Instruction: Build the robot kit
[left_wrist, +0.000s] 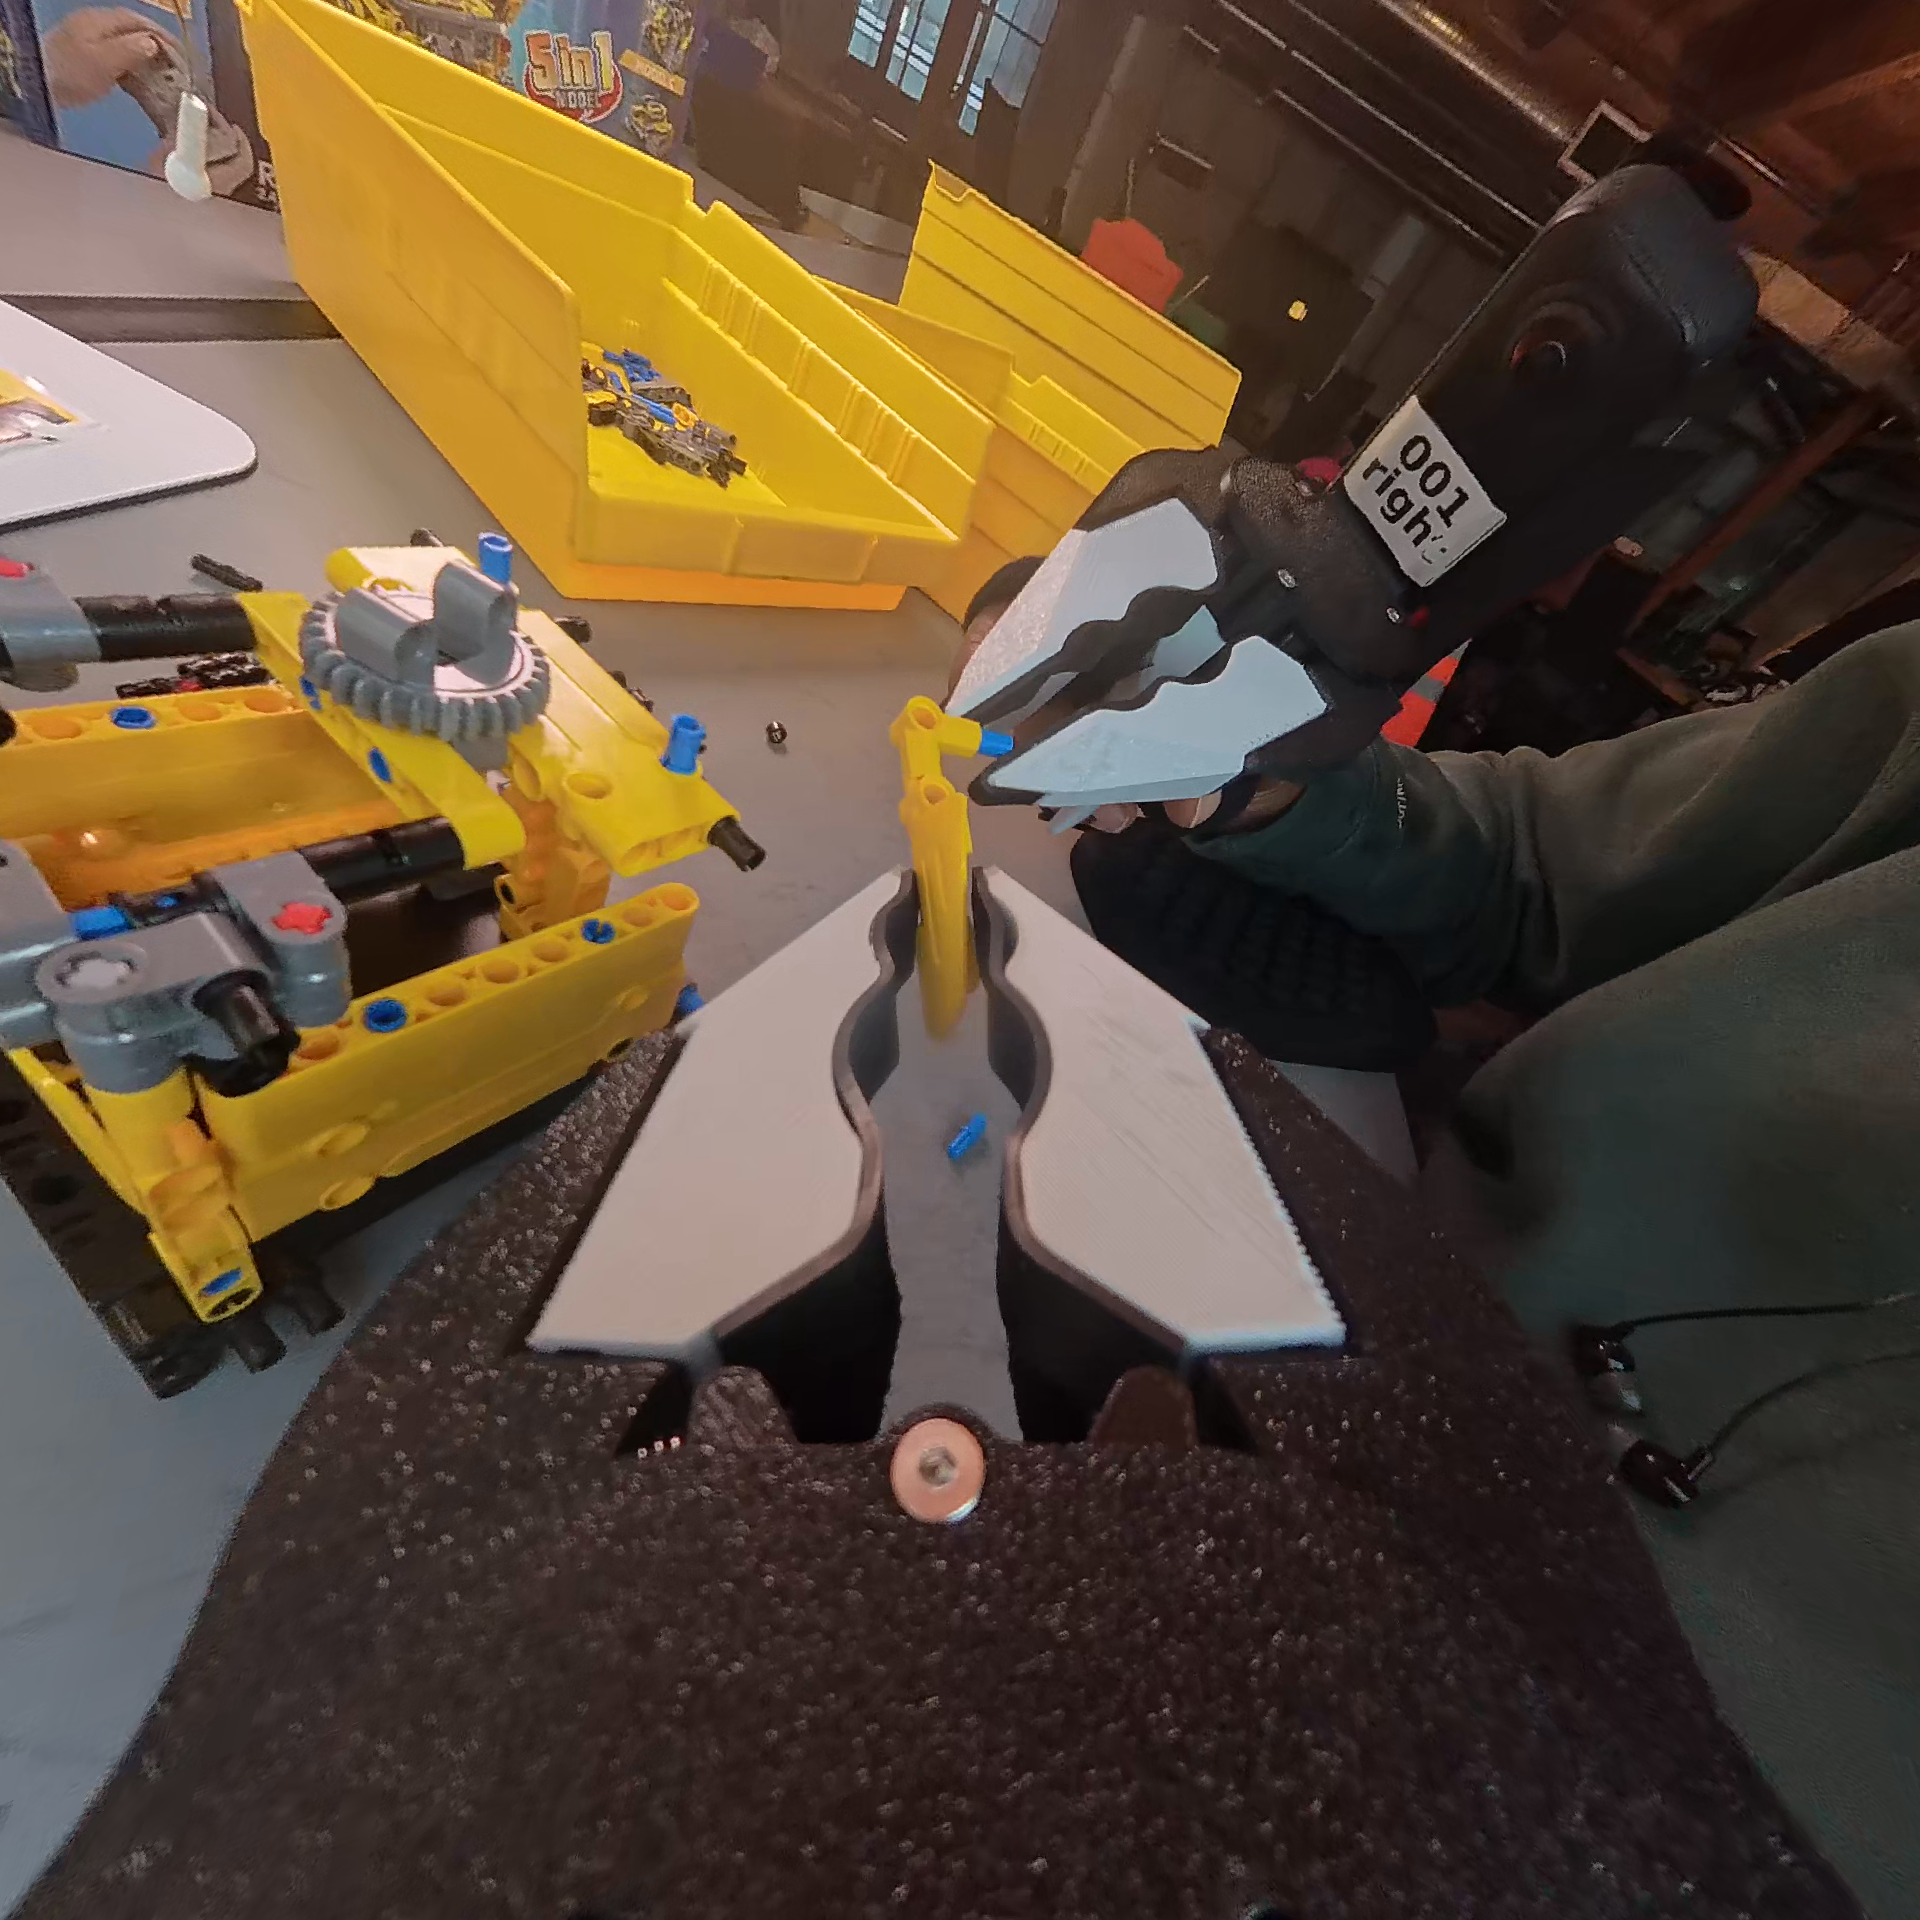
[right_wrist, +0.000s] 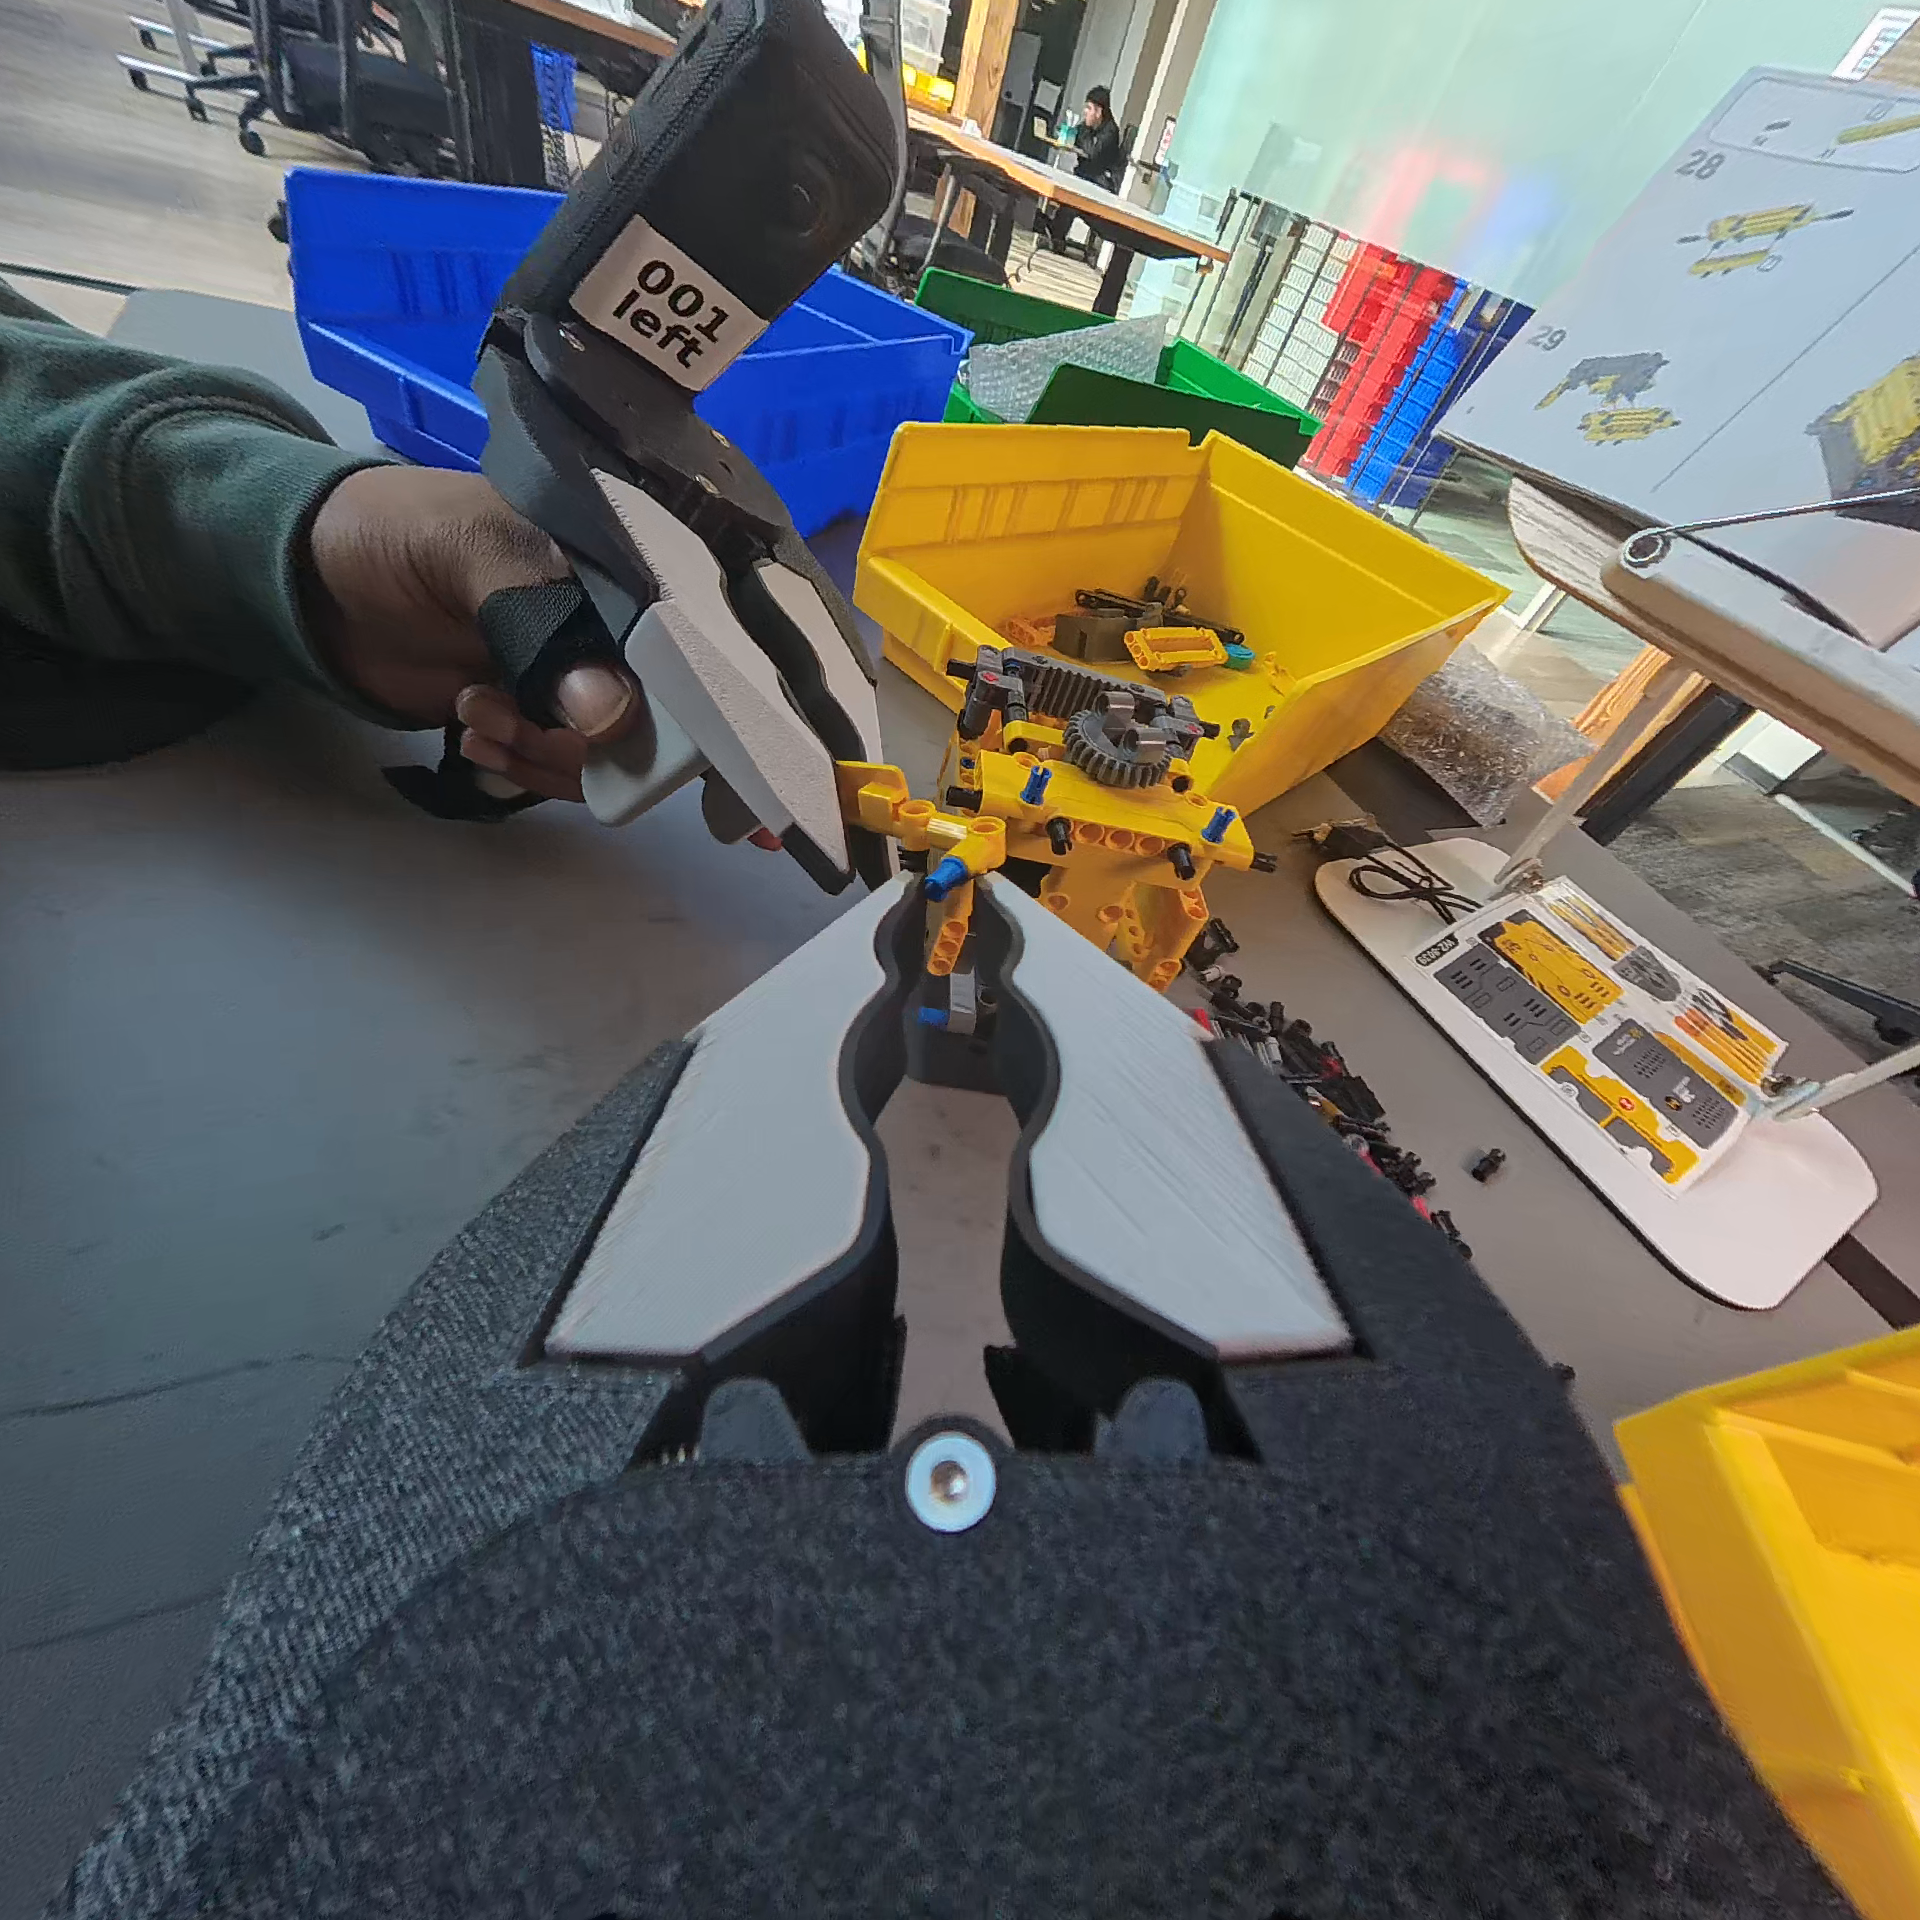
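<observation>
Two claws meet on one small part, above the grey tabletop (left_wrist: 831, 665). Left claw (left_wrist: 940, 914) is clenched on a yellow beam (left_wrist: 940, 935), gripping its lower end; the beam's long axis runs roughly upright in the left wrist view, free end pointing to 12 o'clock. Right claw (left_wrist: 977, 753) comes in from 2 o'clock, tips pinched on a blue pin (left_wrist: 992, 742) seated in the beam's angled top end, pin axis crosswise to the beam. My read: left holds the beam steady from below so the right can work the pin square to the hole.

In the right wrist view the same joint sits just past the right claw's tips at 12 o'clock, blue pin end (right_wrist: 940, 878) facing the camera, with the left claw (right_wrist: 847, 821) at 10 o'clock gripping the yellow beam (right_wrist: 883, 795) end-on.

A half-built yellow model (left_wrist: 343, 831) with a grey gear ring on top sits at 9 o'clock of the left claw, apart from the beam. A loose blue pin (left_wrist: 966, 1136) lies on the tabletop under the left claw. A yellow bin (left_wrist: 499, 312) with small parts stands at 11 o'clock. An instruction sheet (right_wrist: 1590, 1029) lies on a white board at 3 o'clock in the right wrist view
</observation>
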